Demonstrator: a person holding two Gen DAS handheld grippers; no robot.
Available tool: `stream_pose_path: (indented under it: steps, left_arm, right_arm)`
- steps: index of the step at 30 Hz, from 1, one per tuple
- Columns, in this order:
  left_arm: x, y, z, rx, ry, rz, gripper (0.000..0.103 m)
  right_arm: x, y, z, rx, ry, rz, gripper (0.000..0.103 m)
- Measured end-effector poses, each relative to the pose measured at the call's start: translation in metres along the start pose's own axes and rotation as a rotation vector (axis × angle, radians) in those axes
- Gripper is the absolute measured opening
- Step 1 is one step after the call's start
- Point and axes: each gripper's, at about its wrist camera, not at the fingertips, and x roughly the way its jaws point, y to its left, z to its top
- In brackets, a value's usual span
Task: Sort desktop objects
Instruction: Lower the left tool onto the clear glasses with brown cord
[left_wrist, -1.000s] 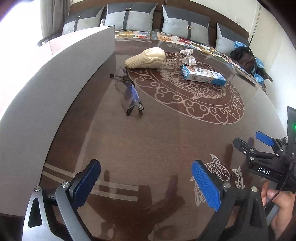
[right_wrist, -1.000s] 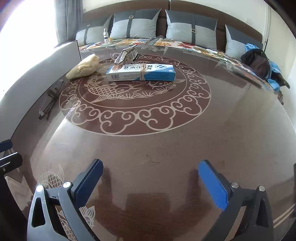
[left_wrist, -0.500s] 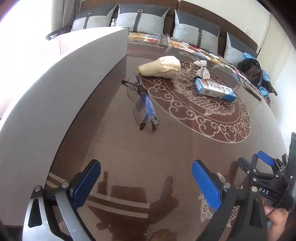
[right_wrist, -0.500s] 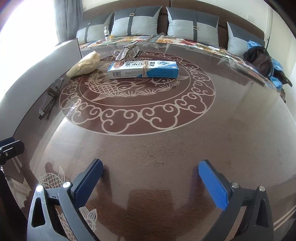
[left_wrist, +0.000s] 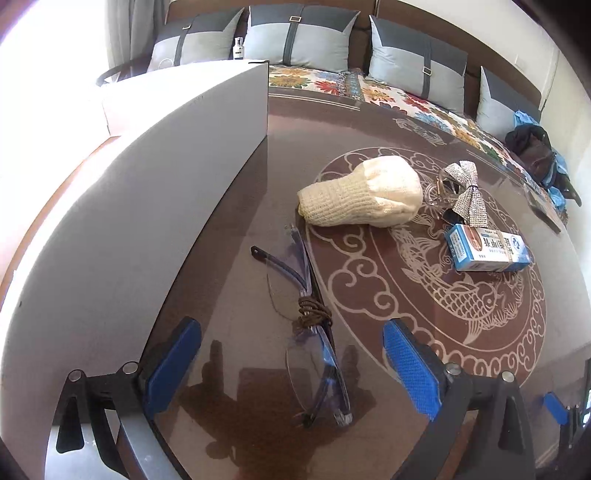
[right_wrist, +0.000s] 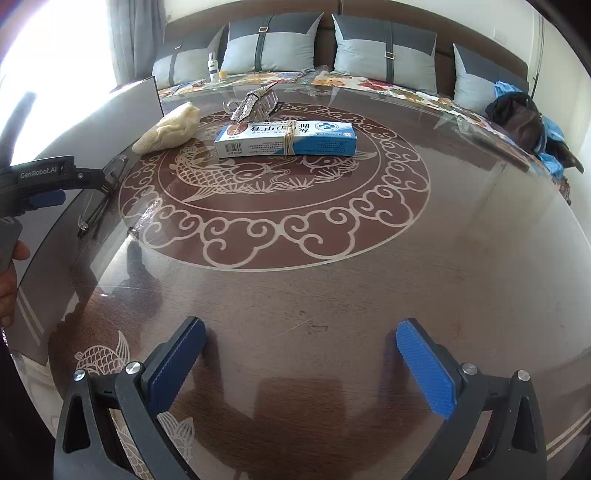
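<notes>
Glasses (left_wrist: 314, 332) between wide left gripper (left_wrist: 291, 365), marked "GenRobot.AI"; right gripper (right_wrist: 299, 365) wide.

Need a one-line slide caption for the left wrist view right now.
Open left claw hovers over folded glasses beside a white box, with glove and toothpaste box beyond.

The left gripper (left_wrist: 291, 369) hangs low over the brown table (left_wrist: 424, 439), its blue pads (left_wrist: 412, 373) spread wide. Folded glasses (left_wrist: 314, 332) lie between them, their near end between the pads, a brown cord knotted round the middle. To the left stands a white box (left_wrist: 147, 206), its wall running far along the table edge. Farther off lies a cream knit glove (left_wrist: 364, 197). Right of it sits a sparkly bow clip (left_wrist: 465, 192), and just nearer, a blue carton (left_wrist: 487, 249). The right gripper (left_wrist: 557, 410) shows only as a blue tip at the near right edge.
</notes>
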Motion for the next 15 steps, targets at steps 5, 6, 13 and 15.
stream_pose_path:
  steps: [5,6,13,15]
  left_arm:
    - [0.018,-0.009,0.002,0.043,0.017,0.023,0.100]
    - [0.021,-0.010,0.001,0.052,0.021,0.030,0.100]
    - [0.021,-0.012,-0.002,0.112,-0.033,0.002,0.085]
    - [0.018,-0.015,-0.002,0.146,-0.048,-0.019,0.064]
  right_arm:
    - [0.000,0.000,0.000,0.000,0.000,0.000,0.103]
    - [0.000,0.000,0.000,0.000,0.000,0.000,0.103]
    - [0.000,0.000,0.000,0.000,0.000,-0.001,0.103]
    - [0.000,0.000,0.000,0.000,0.000,0.000,0.103]
